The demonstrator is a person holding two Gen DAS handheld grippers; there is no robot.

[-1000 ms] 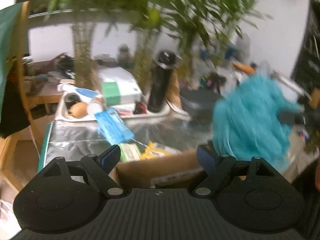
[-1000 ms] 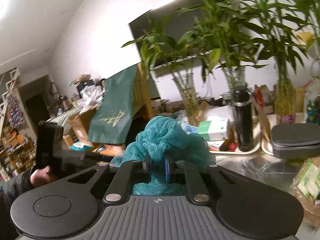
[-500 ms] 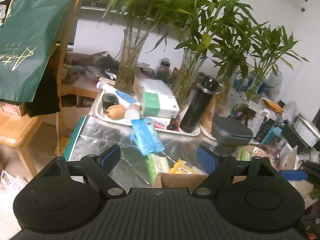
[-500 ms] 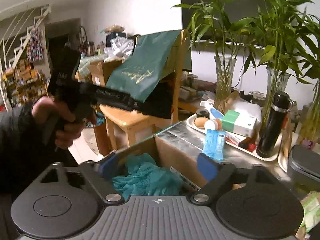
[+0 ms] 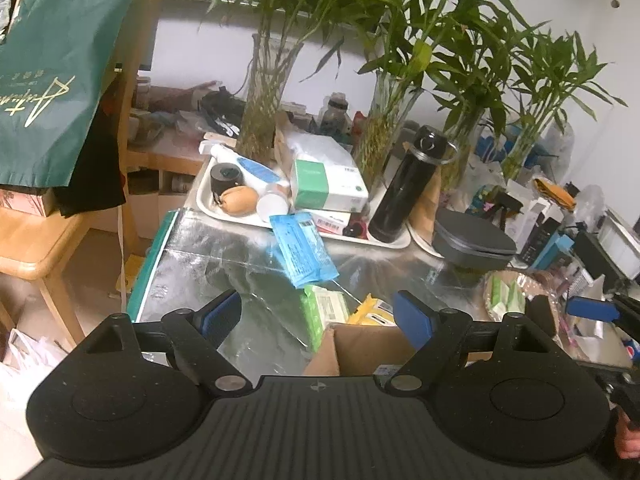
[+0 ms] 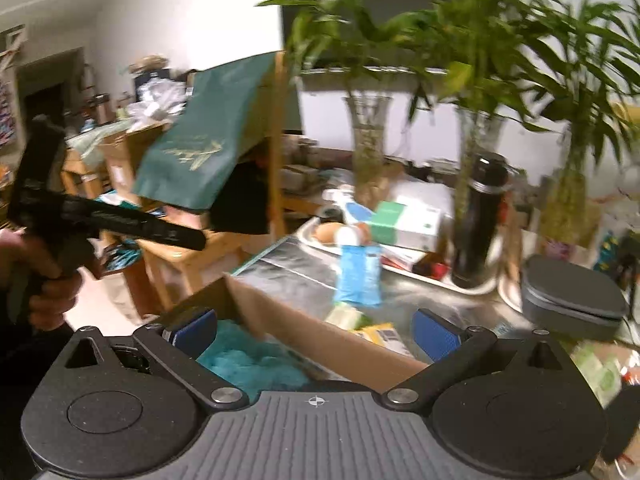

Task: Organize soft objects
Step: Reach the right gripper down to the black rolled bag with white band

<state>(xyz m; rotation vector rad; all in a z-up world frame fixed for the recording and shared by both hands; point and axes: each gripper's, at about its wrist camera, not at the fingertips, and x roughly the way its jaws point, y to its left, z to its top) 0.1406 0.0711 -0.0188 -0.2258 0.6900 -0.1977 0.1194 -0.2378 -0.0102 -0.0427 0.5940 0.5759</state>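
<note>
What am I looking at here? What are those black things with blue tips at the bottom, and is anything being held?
No robot: a person holds a two-finger gripper in each hand, each with a camera looking along its blue-padded fingers. One picture is from the left gripper, open and empty. The other is from the right gripper, its jaws opening with nothing pressed between them; below lies a teal mesh bath sponge inside a cardboard box. On the foil-covered table beyond are a blue packet, a black flask on a white tray, a grey case and vases of bamboo.
</note>
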